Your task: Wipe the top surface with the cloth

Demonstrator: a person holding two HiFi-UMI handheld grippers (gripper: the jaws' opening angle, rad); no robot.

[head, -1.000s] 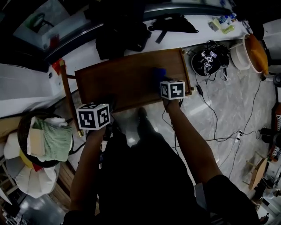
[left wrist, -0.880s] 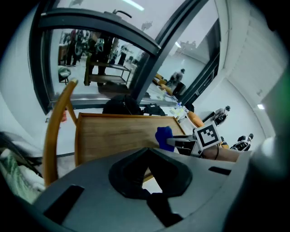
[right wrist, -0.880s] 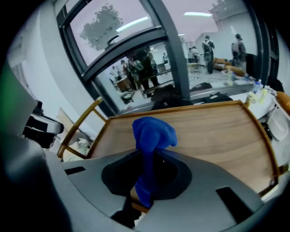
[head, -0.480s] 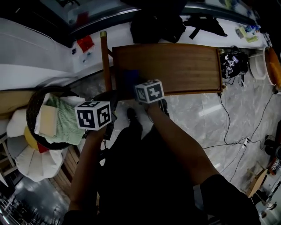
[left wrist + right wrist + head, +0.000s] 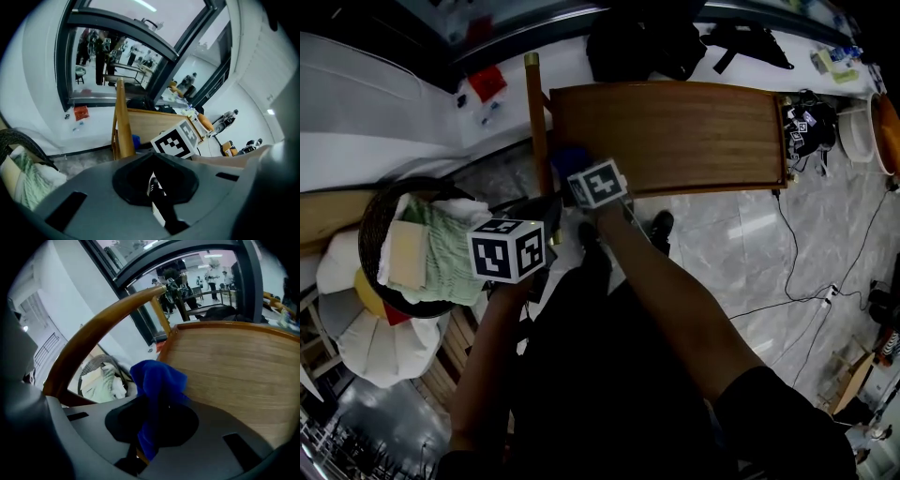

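The wooden table top (image 5: 684, 131) lies ahead of me, with a raised wooden rail (image 5: 533, 112) at its left end. A blue cloth (image 5: 569, 159) rests at the top's near-left corner, and my right gripper (image 5: 578, 171) is shut on it. In the right gripper view the blue cloth (image 5: 157, 383) bunches up out of the right gripper (image 5: 149, 437) above the wood surface (image 5: 234, 366). My left gripper (image 5: 536, 214) hangs off the table's near-left corner over the floor. In its own view the left gripper (image 5: 157, 190) looks shut and holds nothing.
A dark round basket (image 5: 371, 234) with green and white cloths sits on the floor at the left. A black bag (image 5: 642, 42) lies beyond the table. Cables (image 5: 787, 234) trail across the marble floor at the right. A window wall (image 5: 117, 51) stands behind the table.
The right gripper has slid the blue cloth leftward along the table top, from the right part to the left corner. The left gripper has stayed about where it was.
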